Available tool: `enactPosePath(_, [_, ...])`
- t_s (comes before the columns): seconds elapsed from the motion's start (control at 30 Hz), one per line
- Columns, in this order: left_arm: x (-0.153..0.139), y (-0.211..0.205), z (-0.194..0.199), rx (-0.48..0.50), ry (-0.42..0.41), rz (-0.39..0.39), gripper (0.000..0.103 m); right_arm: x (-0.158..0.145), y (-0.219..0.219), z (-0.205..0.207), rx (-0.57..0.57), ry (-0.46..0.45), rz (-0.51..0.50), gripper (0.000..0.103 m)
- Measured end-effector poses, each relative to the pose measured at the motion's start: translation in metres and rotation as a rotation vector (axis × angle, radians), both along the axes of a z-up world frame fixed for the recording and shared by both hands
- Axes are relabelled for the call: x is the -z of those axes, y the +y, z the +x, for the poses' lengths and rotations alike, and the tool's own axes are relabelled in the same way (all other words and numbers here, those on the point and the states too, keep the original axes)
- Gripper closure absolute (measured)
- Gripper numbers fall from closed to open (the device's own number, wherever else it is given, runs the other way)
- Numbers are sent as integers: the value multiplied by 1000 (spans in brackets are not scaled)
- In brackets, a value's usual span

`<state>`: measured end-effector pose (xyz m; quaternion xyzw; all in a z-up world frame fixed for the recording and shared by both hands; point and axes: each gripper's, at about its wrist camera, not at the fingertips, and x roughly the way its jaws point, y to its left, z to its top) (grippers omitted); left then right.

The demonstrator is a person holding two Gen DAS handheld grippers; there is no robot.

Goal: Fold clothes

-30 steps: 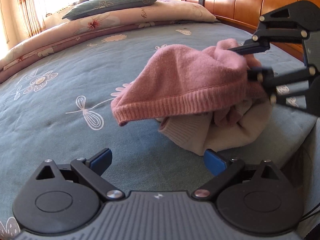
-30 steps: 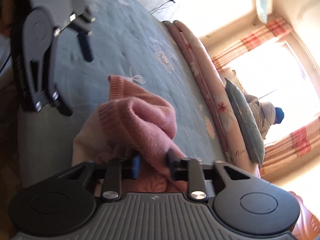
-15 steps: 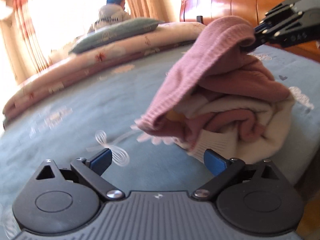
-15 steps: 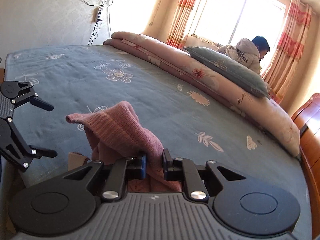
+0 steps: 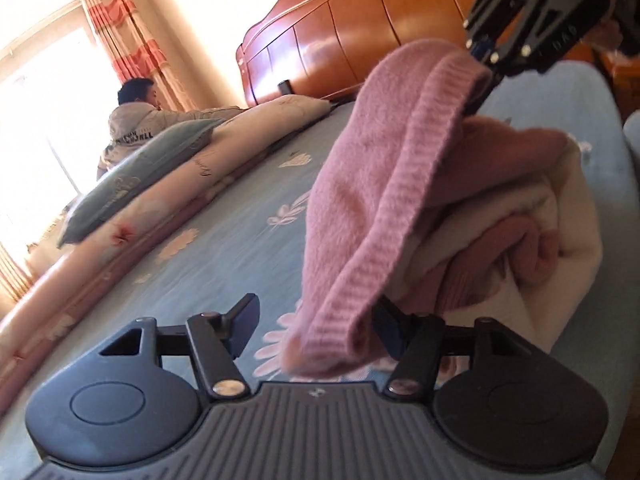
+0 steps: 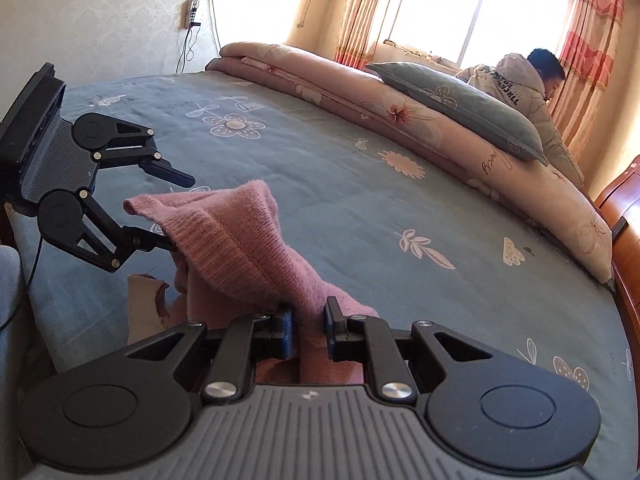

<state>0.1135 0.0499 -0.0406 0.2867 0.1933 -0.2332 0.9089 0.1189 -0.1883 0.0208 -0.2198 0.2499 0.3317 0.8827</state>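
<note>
Pink sweater (image 6: 240, 248): soft, light, limp knit, pinched in closed right gripper (image 6: 308, 330), raised off bed (image 6: 360, 200) above bunched cream garment (image 5: 560, 240); ribbed hem (image 5: 352, 312) dangling between fingers of open left gripper (image 5: 316, 328), levelled just beneath; best taken at hem corner

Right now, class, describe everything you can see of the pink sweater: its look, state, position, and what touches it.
The pink sweater is a fuzzy knit with a ribbed hem, partly cream, lying crumpled near the edge of the blue floral bedspread. The right gripper is shut on a fold, lifting one part into a drooping ridge. Its ribbed end hangs between the spread fingers of the open left gripper, which has not closed on it.
</note>
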Motion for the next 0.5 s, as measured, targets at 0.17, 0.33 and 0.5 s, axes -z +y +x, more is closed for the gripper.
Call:
enactPosePath(0.17, [2,2,20,-43,76,-74,94,2,-4,8,-21,0,12,72])
enactPosePath(0.33, [-3,10,23,-94,109,-141,95,12,-14,17,-30,-51,-55,51])
enactPosePath(0.5, [-11,23,28,-129,130,-194,95,18,-28,42,-49,40,43,43])
